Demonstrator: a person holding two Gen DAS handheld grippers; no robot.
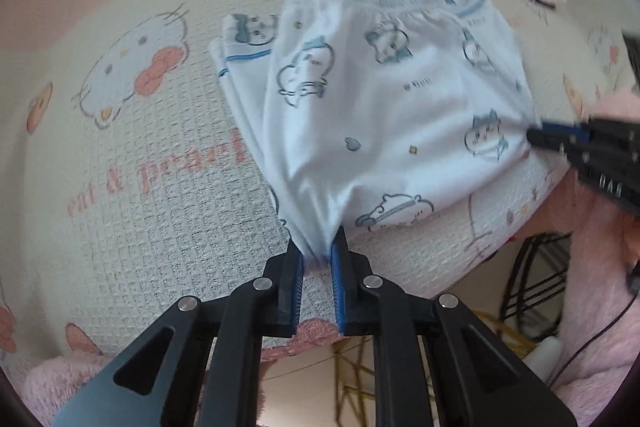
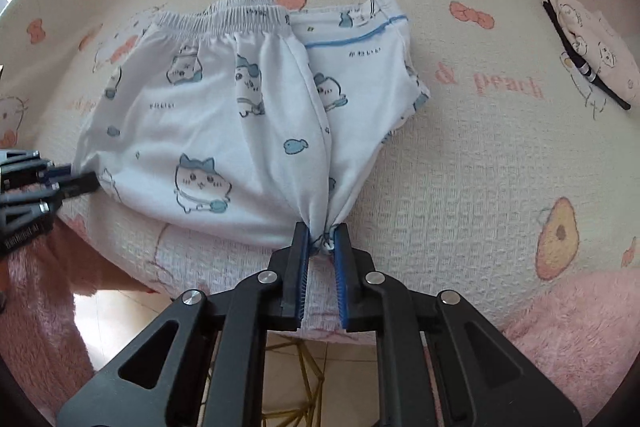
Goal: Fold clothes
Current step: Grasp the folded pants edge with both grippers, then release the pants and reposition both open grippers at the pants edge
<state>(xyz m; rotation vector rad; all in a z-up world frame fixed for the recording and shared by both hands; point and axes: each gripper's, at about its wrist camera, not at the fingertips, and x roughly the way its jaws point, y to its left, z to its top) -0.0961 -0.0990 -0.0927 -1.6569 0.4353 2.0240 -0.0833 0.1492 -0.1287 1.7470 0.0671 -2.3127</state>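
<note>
- Pinching the near edge of the white printed pajama pants (image 1: 384, 107), the left tool (image 1: 318, 251) has a bunched tuft of cloth between its blue pads; whether the pads bite or sit loosely around it, I cannot tell.
- Right tool (image 2: 322, 239) is clenched on a gathered corner of the same near edge, cloth knotted up tight between its pads.
- Pants lie on the bed cover (image 1: 160, 227), a waffle-weave spread with cat and peach print, close to its near edge; elastic waistband (image 2: 240, 15) at the far side, legs already doubled over.
- Judgement: the step in hand is the next fold, near edge carried over toward the waistband. To do it well, secure the left pinch first, lift both corners together and level, keep the edge taut between the two tools, lay it flush with the waistband.
- Risk, as judged: bunched grips leave puckers; a weak left hold could drop its corner mid-fold.
- Around: a folded pink printed garment (image 2: 596, 51) with dark trim lies well apart at the far right, clear of the fold path. Pink fluffy fabric (image 2: 560, 323) sits at the near edge of the bed; floor shows below.
</note>
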